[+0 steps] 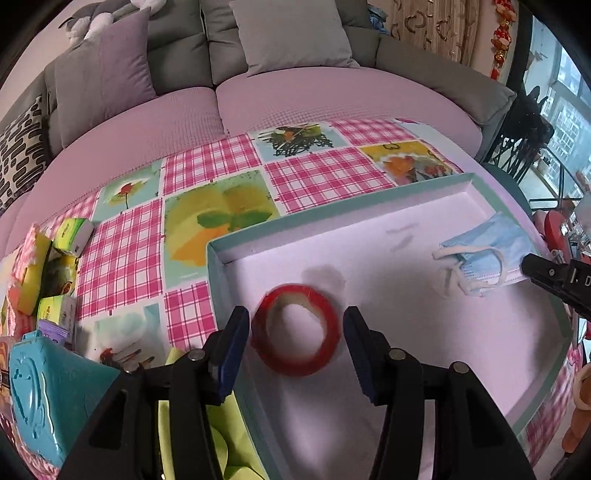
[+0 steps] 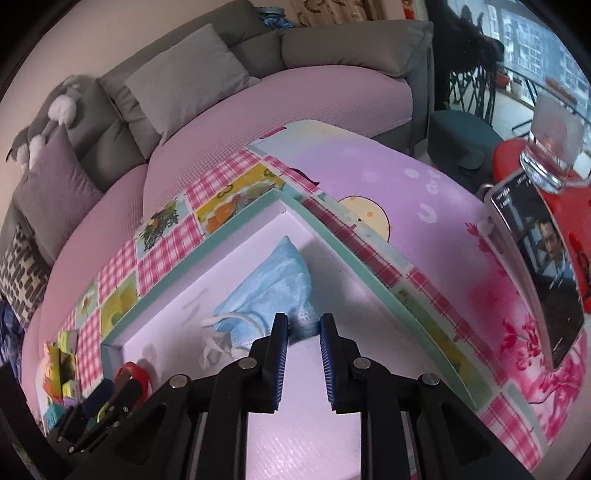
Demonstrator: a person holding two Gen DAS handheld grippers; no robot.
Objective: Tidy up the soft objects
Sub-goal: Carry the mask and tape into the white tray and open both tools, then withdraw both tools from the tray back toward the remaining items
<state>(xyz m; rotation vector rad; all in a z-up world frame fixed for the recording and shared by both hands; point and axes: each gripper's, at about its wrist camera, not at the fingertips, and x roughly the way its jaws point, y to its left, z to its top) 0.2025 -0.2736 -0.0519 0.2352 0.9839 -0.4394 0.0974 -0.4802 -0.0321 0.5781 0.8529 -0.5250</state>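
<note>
red tape roll [image 1: 295, 329] motion-blurred, blue mask [image 2: 275, 291] near edge hidden behind right tool [image 2: 303, 325], phone [image 2: 543, 273] screen unreadable

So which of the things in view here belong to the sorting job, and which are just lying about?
In the job:
- red tape roll, between the open left gripper
- blue face mask, at the right gripper
- shallow box

Lying about:
- phone
- glass
- sofa cushions
- plush toy

In the tray [image 1: 369, 210] on the table [image 1: 221, 162], the tape roll [image 1: 295, 328] lies left and the mask [image 1: 487, 251] right; small packs [image 1: 70, 236], perhaps, sit far left.
</note>
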